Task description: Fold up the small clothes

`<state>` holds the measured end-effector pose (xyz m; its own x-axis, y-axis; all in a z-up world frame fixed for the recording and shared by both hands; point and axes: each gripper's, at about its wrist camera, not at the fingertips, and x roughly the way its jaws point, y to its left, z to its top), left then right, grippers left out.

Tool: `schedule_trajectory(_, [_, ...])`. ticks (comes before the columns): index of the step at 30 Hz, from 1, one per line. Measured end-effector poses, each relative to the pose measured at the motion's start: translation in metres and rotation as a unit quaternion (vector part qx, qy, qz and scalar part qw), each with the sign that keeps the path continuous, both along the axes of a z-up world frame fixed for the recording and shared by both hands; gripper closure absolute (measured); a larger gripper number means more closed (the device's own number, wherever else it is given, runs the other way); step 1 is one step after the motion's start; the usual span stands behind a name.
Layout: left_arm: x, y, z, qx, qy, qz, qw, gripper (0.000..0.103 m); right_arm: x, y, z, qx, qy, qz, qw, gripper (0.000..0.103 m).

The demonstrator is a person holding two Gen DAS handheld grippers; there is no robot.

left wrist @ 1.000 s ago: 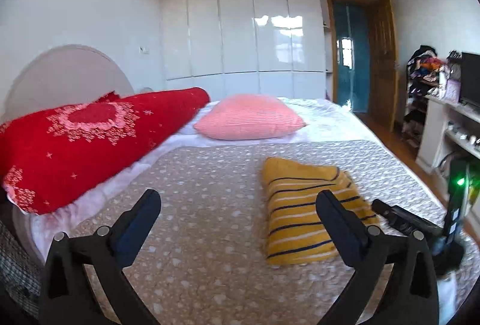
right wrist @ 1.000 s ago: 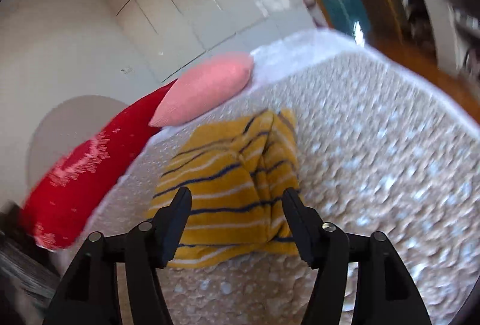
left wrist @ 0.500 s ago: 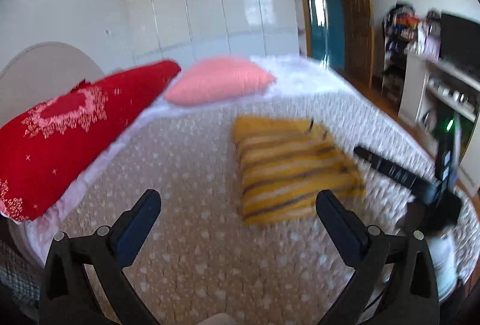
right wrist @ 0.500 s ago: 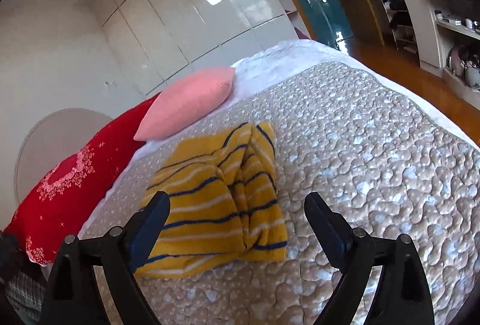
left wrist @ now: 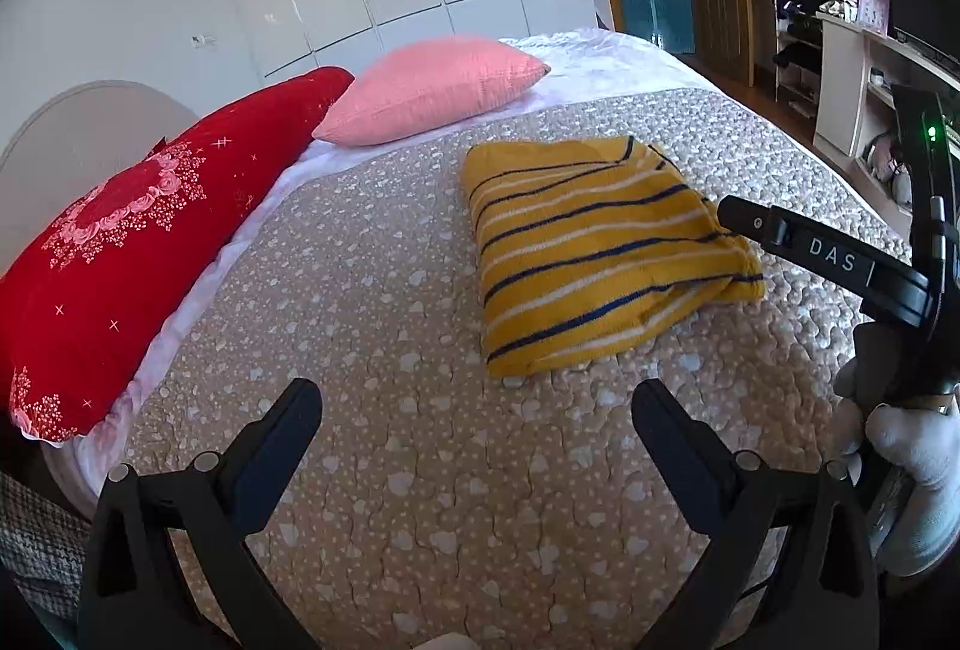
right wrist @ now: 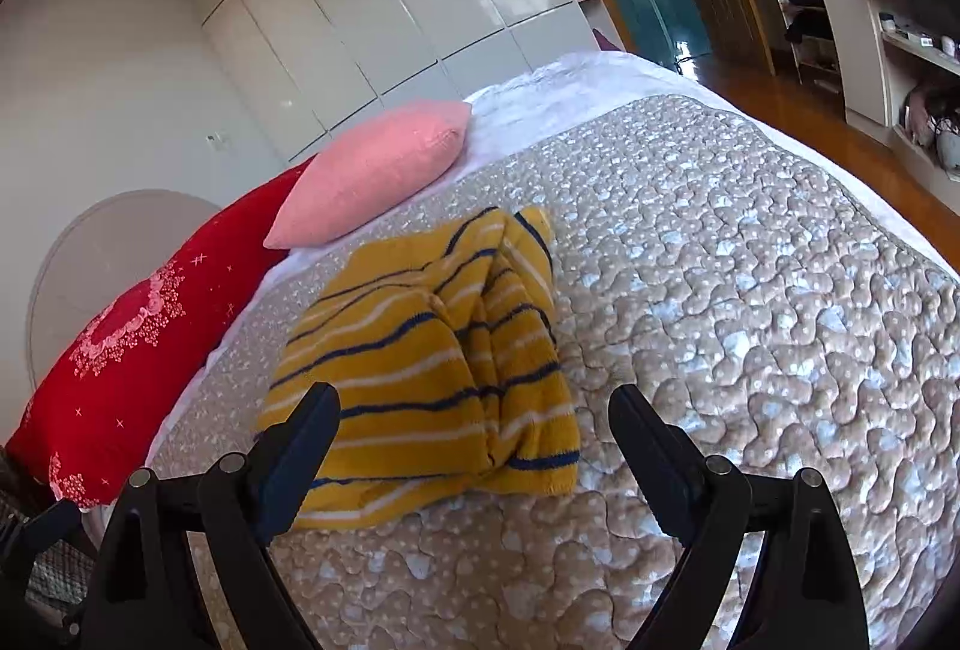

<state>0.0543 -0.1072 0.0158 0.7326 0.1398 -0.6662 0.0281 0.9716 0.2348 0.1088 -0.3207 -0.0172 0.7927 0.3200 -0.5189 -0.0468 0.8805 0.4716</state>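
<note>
Folded yellow striped garment (left wrist: 594, 254) lying on the quilted bed cover (left wrist: 384, 326), right of centre in the left wrist view, lower centre in the right wrist view. Left claw (left wrist: 477, 422) spread wide, empty, at the lower frame edge. Right claw (right wrist: 474, 428) likewise spread, empty, its fingers framing the garment's near edge.

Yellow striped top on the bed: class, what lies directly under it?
The top rests folded on the beige quilt, with both hand-held grippers open and clear of it. Whatever sits between its folded layers, or beneath the quilt, is covered.
</note>
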Motion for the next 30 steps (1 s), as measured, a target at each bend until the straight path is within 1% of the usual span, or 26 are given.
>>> schedule_trajectory(6, [0.002, 0.0, -0.005, 0.001, 0.013, 0.001, 0.9999, 0.0, 0.0, 0.007, -0.001, -0.011, 0.001, 0.006, 1.0, 0.009])
schedule_trajectory(13, [0.004, -0.001, -0.012, 0.005, 0.025, -0.001, 0.9997, 0.0, 0.002, 0.007, -0.005, -0.01, 0.006, 0.006, 1.0, 0.009])
schedule_trajectory(30, [0.007, -0.003, -0.023, 0.015, 0.04, 0.001, 0.9991, 0.0, 0.01, 0.002, -0.013, -0.008, 0.019, 0.006, 1.0, 0.009])
